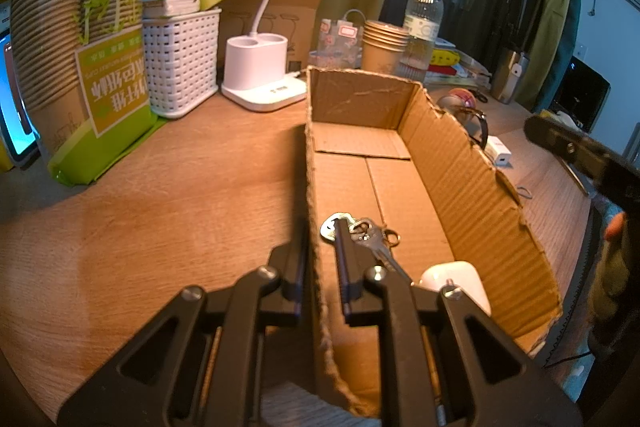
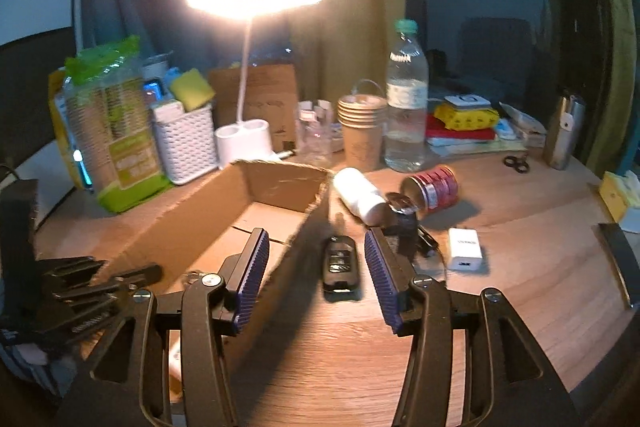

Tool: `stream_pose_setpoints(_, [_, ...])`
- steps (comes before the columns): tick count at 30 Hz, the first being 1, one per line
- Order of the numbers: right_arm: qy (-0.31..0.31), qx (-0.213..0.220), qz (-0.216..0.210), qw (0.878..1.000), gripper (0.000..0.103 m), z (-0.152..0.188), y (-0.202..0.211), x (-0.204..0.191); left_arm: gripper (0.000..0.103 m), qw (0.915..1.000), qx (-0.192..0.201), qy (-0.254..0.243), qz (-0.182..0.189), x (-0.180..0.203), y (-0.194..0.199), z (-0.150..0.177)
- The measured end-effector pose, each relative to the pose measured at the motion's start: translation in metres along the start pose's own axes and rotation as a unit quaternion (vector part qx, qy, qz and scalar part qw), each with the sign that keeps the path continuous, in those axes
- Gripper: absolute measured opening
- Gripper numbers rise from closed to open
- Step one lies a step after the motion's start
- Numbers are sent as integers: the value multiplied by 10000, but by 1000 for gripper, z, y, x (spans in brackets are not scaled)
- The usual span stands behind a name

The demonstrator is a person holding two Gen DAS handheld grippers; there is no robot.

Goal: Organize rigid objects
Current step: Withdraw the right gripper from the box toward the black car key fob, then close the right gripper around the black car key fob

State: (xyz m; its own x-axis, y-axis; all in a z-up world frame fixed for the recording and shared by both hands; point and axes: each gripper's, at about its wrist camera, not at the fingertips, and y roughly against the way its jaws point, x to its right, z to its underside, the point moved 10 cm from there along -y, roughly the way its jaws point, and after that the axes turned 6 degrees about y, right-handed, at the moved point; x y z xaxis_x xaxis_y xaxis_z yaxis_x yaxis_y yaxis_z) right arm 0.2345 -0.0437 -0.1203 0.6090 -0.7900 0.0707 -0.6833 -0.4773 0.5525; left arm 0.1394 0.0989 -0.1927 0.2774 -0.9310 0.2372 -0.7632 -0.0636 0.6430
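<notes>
Cardboard box (image 1: 400, 163), an open, rough-edged corrugated tray, stands on the wooden desk (image 1: 180, 207) and serves as landmark. Left wrist view: inside the box, at its near end, lie a bunch of keys (image 1: 362, 233) and, nearer still, a smooth white rounded object (image 1: 456, 279), so part of the sorting appears done. The left hand-held gripper (image 1: 320, 267) straddles the box's left wall, one finger outside, one inside beside the keys; its jaws stand slightly apart, and whether they press the wall cannot be told. Right wrist view: the right hand-held gripper (image 2: 316, 275) is spread wide, one finger over the box interior, the other outside its right wall. Between them, on the desk just right of the box, lies a black car key fob (image 2: 340, 263), flat and buttoned. Beyond it, right of the box, remain a white bottle (image 2: 358, 195) on its side, a red can (image 2: 434, 187) on its side, and a white charger (image 2: 464, 249); these seemingly await placing.
</notes>
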Motion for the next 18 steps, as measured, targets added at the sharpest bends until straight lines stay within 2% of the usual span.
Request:
stream_pose_setpoints(10, [84, -722, 82, 9973, 53, 39, -50, 9, 15, 10000, -4, 2, -14, -1, 0, 0])
stream_pose_setpoints(18, [80, -933, 23, 9956, 53, 42, -61, 5, 16, 10000, -12, -2, -22, -2, 0, 1])
